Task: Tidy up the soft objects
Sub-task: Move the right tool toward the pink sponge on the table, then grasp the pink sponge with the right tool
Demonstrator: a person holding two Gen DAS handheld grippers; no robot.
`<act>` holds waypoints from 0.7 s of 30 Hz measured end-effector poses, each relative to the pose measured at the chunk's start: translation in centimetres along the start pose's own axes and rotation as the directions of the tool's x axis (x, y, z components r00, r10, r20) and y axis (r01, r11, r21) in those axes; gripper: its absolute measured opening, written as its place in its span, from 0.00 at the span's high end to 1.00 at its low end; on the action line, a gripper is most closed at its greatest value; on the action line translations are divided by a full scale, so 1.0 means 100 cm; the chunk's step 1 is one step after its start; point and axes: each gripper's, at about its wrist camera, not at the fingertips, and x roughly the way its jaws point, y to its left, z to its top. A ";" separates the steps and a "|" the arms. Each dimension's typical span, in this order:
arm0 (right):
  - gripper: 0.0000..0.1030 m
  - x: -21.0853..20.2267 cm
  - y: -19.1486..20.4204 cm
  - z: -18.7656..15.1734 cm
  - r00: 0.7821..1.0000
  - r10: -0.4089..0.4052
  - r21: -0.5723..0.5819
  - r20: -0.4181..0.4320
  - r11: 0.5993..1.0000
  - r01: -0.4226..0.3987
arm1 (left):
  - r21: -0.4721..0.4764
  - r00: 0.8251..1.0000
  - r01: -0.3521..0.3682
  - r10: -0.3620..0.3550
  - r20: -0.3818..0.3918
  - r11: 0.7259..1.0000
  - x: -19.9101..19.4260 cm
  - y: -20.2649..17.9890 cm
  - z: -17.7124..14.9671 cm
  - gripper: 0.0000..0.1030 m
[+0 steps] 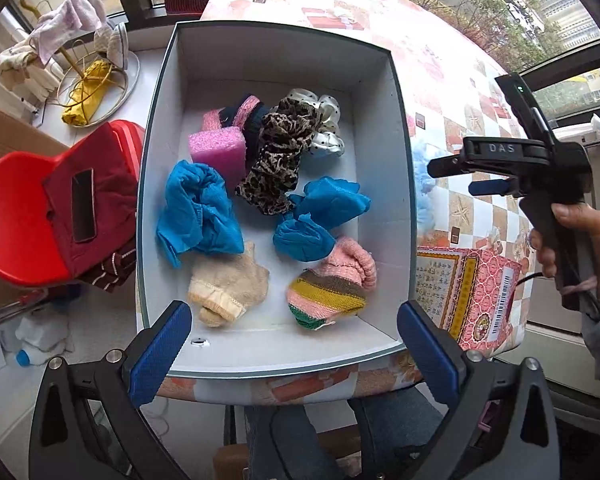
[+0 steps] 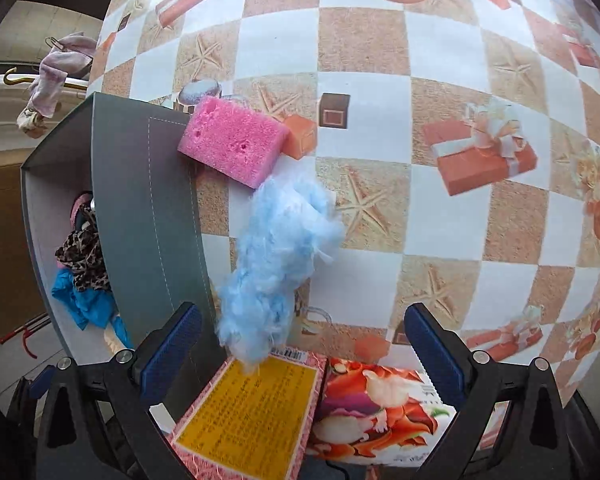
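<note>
A grey-rimmed white box (image 1: 368, 128) sits on the patterned table. It holds a pink sponge (image 1: 219, 151), a leopard-print cloth (image 1: 278, 160), two blue cloths (image 1: 198, 210), a beige sock (image 1: 226, 282), a striped knit sock (image 1: 332, 284) and more. My left gripper (image 1: 294, 344) is open and empty above the box's near edge. My right gripper (image 2: 302, 348) is open and empty; it also shows in the left wrist view (image 1: 476, 176). Below the right gripper lie a fluffy light-blue piece (image 2: 278, 256) and a second pink sponge (image 2: 232, 140), both on the table beside the box's outer wall (image 2: 148, 208).
A pink and yellow carton (image 2: 252, 416) lies at the table's near edge, also in the left wrist view (image 1: 464, 296). A red chair (image 1: 24, 216) with dark red cloth stands left of the table. A wire rack with towels (image 1: 72, 36) is at far left.
</note>
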 end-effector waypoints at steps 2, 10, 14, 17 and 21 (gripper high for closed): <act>0.01 0.017 0.006 0.012 1.000 0.006 -0.031 -0.019 1.000 -0.007 | -0.020 1.000 -0.016 0.016 -0.012 1.000 0.003 -0.001 0.000 0.00; 0.01 0.038 -0.021 0.017 0.910 -0.411 -0.099 0.056 0.905 0.415 | -0.015 0.998 -0.037 0.036 -0.047 0.999 0.014 -0.018 0.009 0.00; 0.01 -0.012 -0.075 0.016 0.956 -0.227 0.135 0.183 0.970 0.205 | -0.006 0.998 -0.034 0.033 -0.060 0.999 0.020 -0.023 0.016 0.00; 0.01 -0.026 -0.055 0.028 0.969 -0.039 0.051 0.244 0.998 0.028 | -0.001 0.996 -0.044 0.044 -0.074 0.999 0.024 -0.027 0.018 0.00; 0.01 -0.013 0.017 0.042 0.947 -0.112 -0.324 0.302 0.922 0.212 | -0.022 0.996 -0.051 0.050 -0.075 0.998 0.020 -0.026 0.012 0.00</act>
